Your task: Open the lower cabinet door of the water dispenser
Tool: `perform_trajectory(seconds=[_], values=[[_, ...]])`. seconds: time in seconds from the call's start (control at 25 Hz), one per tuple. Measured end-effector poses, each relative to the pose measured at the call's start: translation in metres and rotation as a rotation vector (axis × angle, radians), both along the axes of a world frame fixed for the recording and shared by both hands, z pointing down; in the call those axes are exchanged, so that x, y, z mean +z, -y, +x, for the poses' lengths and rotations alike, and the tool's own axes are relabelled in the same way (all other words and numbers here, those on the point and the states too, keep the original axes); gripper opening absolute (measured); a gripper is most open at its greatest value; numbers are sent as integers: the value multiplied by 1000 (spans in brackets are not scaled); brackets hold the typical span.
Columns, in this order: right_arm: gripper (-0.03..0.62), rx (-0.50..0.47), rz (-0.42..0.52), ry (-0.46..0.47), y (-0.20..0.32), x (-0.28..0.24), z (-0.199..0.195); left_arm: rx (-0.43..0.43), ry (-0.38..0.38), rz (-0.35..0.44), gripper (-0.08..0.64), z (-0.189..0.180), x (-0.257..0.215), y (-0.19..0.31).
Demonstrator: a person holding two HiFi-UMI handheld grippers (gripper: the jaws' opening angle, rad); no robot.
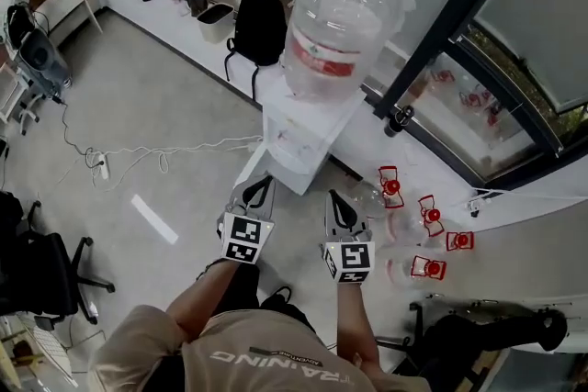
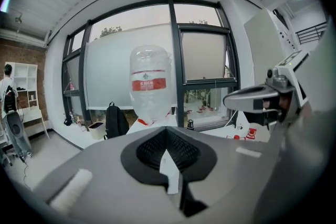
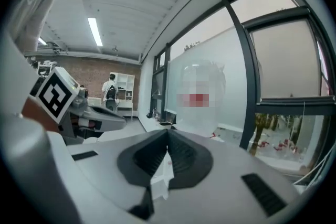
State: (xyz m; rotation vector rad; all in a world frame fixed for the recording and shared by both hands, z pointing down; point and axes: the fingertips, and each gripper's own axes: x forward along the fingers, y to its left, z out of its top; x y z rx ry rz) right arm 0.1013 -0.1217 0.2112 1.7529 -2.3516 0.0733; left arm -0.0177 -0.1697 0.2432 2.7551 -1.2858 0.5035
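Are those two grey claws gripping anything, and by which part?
Nothing is held. The left gripper and the right gripper each have jaws closed together on nothing, clear of the white water dispenser.

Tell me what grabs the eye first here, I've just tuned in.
The big clear water bottle with its red label, upended on the white water dispenser by the window. Just in front, the left gripper and right gripper hang side by side, jaws together, empty. Red-capped bottles litter the floor at the right.

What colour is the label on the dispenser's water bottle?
Red label, clearest in left gripper view.
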Motion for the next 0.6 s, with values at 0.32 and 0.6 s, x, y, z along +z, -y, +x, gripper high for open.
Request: perform_trajectory(seconds=[0.32,0.6], values=[[11,2,39,139,-9,-54,8,51,-48,101,8,2,-58,-2],[11,32,75,107,23,-67,1,55,-115,152,8,-15,-88,47]])
